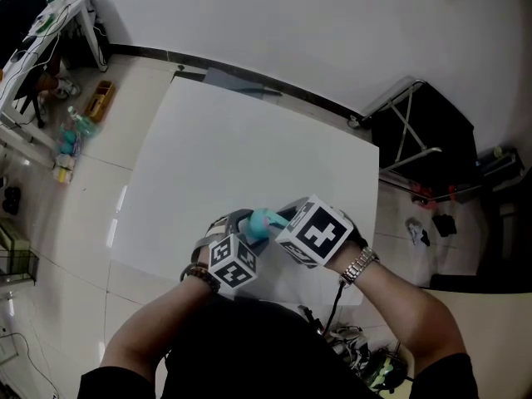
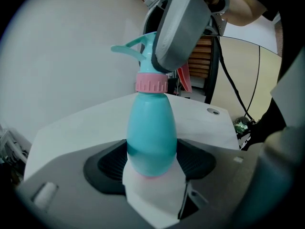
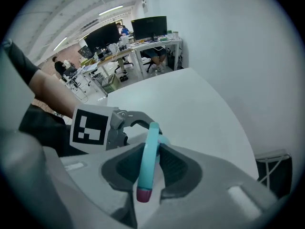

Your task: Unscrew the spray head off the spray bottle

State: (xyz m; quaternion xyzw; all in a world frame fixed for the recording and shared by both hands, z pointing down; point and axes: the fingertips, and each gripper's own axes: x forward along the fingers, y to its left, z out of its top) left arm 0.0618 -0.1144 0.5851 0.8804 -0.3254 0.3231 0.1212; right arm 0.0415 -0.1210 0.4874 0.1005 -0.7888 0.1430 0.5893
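A teal spray bottle (image 2: 151, 137) with a pink collar (image 2: 151, 83) stands upright between the pads of my left gripper (image 2: 151, 165), which is shut on its lower body. Its teal spray head (image 3: 150, 149), with a pink nozzle tip (image 3: 144, 193), lies between the pads of my right gripper (image 3: 151, 168), which is shut on it. In the left gripper view the right gripper's grey jaw covers most of the head, leaving only the trigger (image 2: 127, 49) showing. From the head view both grippers meet at the bottle (image 1: 261, 221) over the table's near edge, left gripper (image 1: 243, 233) beside right gripper (image 1: 274, 227).
The white table (image 1: 249, 148) stretches away from the grippers. A black folding stand (image 1: 420, 131) is at its right. Bottles and clutter (image 1: 71, 131) lie on the floor at the left. Desks with monitors (image 3: 119, 32) stand far behind.
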